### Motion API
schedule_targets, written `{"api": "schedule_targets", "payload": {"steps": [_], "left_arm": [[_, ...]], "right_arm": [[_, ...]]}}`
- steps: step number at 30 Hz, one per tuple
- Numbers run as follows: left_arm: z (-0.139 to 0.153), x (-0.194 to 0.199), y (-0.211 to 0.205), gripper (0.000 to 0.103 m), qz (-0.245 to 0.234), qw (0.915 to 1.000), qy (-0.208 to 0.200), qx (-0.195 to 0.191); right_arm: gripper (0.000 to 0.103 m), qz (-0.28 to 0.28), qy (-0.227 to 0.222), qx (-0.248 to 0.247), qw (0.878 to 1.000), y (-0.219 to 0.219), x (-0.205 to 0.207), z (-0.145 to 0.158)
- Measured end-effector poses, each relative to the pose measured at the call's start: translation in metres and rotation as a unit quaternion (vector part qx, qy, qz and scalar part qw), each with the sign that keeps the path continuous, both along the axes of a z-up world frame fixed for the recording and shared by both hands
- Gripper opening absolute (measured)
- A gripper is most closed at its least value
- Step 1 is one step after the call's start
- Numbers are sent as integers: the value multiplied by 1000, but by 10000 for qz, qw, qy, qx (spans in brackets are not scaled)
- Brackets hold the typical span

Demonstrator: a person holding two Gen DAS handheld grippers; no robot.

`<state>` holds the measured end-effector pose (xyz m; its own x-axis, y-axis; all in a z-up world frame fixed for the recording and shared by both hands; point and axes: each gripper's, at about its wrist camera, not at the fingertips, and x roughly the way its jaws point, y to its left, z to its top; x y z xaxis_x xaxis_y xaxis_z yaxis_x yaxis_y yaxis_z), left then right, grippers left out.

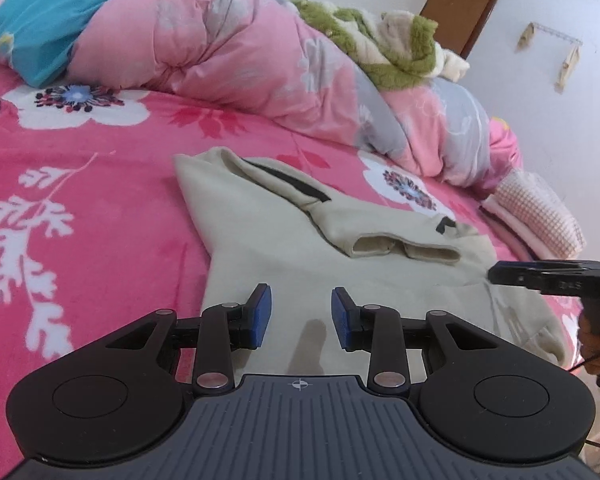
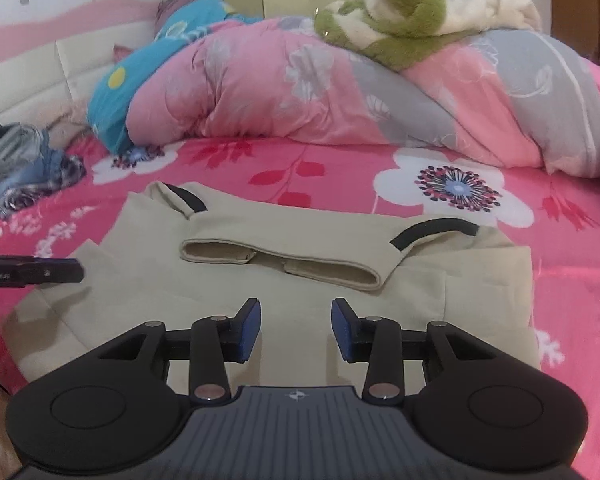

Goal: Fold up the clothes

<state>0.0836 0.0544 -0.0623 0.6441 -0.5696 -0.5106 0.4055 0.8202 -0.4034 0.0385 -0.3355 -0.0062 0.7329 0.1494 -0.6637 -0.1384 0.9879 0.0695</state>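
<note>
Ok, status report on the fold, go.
Left gripper open, empty. Right gripper open, empty. Beige garment flat on the pink bedspread, both sleeves folded across the middle. Nothing lying on it.

I can read no clear words from here; the right gripper [image 1: 496,273] carries small pale lettering on its side, too blurred to make out. The left gripper [image 2: 76,271] bears similar illegible print

A beige garment [image 2: 284,300] with black trim lies flat on the pink floral bed, both sleeves folded across its middle, just ahead of and under the right hand-held gripper [image 2: 296,330].
</note>
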Motion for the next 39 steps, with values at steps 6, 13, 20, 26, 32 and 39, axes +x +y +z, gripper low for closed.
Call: {"api": "schedule_targets", "payload": {"steps": [6, 13, 20, 26, 32, 39], "left_arm": [[1, 2, 26, 45, 55, 9986, -30, -518], [-13, 12, 34, 60, 90, 9969, 296, -730], [-21, 16, 33, 60, 186, 9954, 509, -790], [-26, 18, 37, 53, 299, 9940, 562, -893], [-30, 22, 41, 44, 354, 9926, 558, -1017], [-31, 29, 39, 42, 314, 9913, 551, -1155]], "right_arm": [[41, -291, 241, 615, 9974, -16, 9, -6], [42, -734, 219, 1218, 9896, -35, -9, -8], [45, -1103, 255, 1712, 9787, -63, -18, -4], [52, -324, 325, 1403, 9890, -34, 7, 0], [51, 759, 487, 453, 9949, 11, 27, -9], [52, 1589, 681, -67, 9849, 33, 6, -16]]}}
